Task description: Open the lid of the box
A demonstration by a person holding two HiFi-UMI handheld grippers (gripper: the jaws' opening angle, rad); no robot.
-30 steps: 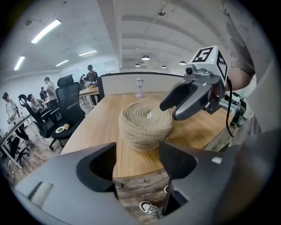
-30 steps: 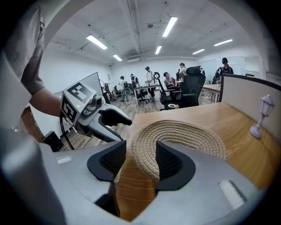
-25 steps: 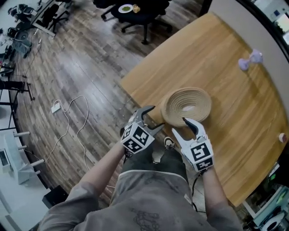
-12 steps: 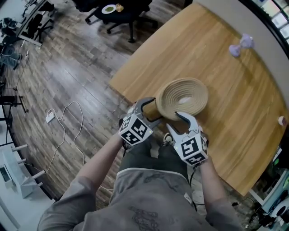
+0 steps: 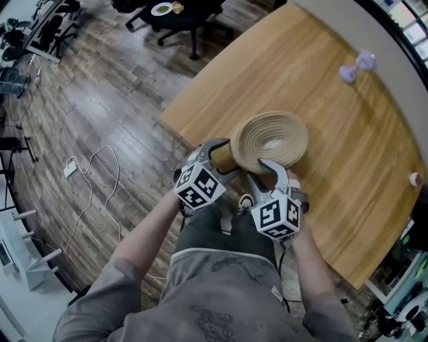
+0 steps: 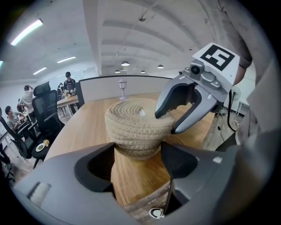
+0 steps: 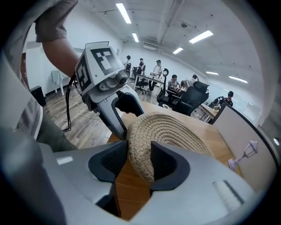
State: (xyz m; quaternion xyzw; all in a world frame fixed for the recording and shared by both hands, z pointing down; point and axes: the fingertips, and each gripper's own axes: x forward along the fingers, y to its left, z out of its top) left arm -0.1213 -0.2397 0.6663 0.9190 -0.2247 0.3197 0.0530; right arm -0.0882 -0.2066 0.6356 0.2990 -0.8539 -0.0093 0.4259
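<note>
Table (image 5: 348, 140): light wood, rounded outline.
Lamp figure (image 5: 356, 67): lilac, small, recorded near the far table edge.
Cable (image 5: 69, 167): white, looped on the plank floor (image 5: 120, 93).
Plate (image 5: 162, 9): noted among dark office chairs (image 5: 197, 30).

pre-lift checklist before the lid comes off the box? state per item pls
1. Left gripper clamped on the box: ok, the wooden body fills the gap between its jaws.
2. Right gripper on the lid: ok, its jaws have just been closing and the pads touch both sides of the woven rim.
3. Right grip firm enough to lift: cannot tell.
4. Lid seated on the box: ok, not yet lifted.
5. Space above the lid free: ok, nothing over it in the head view.
</note>
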